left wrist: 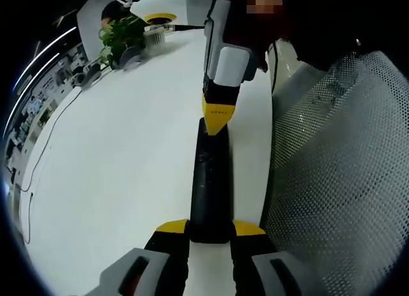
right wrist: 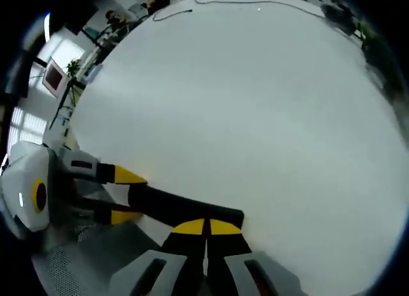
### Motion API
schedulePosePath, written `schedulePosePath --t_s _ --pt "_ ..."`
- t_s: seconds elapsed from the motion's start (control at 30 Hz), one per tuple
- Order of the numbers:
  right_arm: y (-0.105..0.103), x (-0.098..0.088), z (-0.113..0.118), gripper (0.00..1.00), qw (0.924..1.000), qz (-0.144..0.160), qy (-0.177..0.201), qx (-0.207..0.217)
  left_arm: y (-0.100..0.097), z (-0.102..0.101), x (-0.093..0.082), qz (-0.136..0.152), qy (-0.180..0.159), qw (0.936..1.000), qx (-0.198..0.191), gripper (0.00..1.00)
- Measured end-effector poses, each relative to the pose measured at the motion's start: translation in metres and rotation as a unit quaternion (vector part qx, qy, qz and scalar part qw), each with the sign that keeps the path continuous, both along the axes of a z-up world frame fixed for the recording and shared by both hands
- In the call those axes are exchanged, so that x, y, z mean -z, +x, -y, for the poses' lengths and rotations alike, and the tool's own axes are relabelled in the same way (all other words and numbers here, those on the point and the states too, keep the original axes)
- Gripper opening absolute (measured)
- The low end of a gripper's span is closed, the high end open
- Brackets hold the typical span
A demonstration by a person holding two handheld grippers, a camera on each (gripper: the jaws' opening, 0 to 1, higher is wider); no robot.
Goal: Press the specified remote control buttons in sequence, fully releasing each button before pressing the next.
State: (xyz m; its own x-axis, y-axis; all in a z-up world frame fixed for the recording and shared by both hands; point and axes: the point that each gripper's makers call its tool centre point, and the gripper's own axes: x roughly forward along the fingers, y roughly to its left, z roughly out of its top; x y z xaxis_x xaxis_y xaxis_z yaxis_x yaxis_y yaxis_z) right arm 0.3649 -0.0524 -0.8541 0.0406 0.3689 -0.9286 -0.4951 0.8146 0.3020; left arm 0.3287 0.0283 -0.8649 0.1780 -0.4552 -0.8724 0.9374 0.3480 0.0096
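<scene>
One remote control (left wrist: 209,184) is on the white table (left wrist: 121,162), a single long black bar lying close to the table's right edge, and two grippers are at work on it. In the left gripper view, the left gripper (left wrist: 210,235) comes up from the near side with its two yellow-tipped jaws set either side of the remote's near end, pinching it between them, the black body running straight away from the camera. At the far end of that same remote, the right gripper (left wrist: 217,117) reaches in from above, its white and black body angled down and its yellow tip pressed together into one point that sits right on the remote's far end; whether it is actually pushing a button cannot be told from here. Switch to the right gripper view and the count holds: one remote (right wrist: 185,210), lying slantwise, with the right gripper's (right wrist: 206,229) two yellow pads closed flat against each other over the remote's near end, no gap between them. On the left there, the left gripper (right wrist: 128,195) comes in with one yellow finger above and one below the remote's other end, clamping it. Also on the table: one potted green plant (left wrist: 118,37) at the far left corner, and one thin dark cable (left wrist: 48,142) trailing along the left side. One grey mesh chair back (left wrist: 339,181) stands just beside the table's right edge.
</scene>
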Motion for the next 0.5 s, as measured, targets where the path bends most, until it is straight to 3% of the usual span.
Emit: schedulePosePath --t_s 0.2,0.5 --pt "0.005 -0.007 -0.007 0.00 0.9988 -0.006 0.040 0.027 0.000 0.001 0.000 0.000 0.000 1.0000 0.003 0.24" --pt "-0.001 -0.002 -0.012 0.00 0.9992 -0.011 0.035 0.019 -0.001 0.001 0.000 -0.001 0.002 1.0000 0.004 0.24"
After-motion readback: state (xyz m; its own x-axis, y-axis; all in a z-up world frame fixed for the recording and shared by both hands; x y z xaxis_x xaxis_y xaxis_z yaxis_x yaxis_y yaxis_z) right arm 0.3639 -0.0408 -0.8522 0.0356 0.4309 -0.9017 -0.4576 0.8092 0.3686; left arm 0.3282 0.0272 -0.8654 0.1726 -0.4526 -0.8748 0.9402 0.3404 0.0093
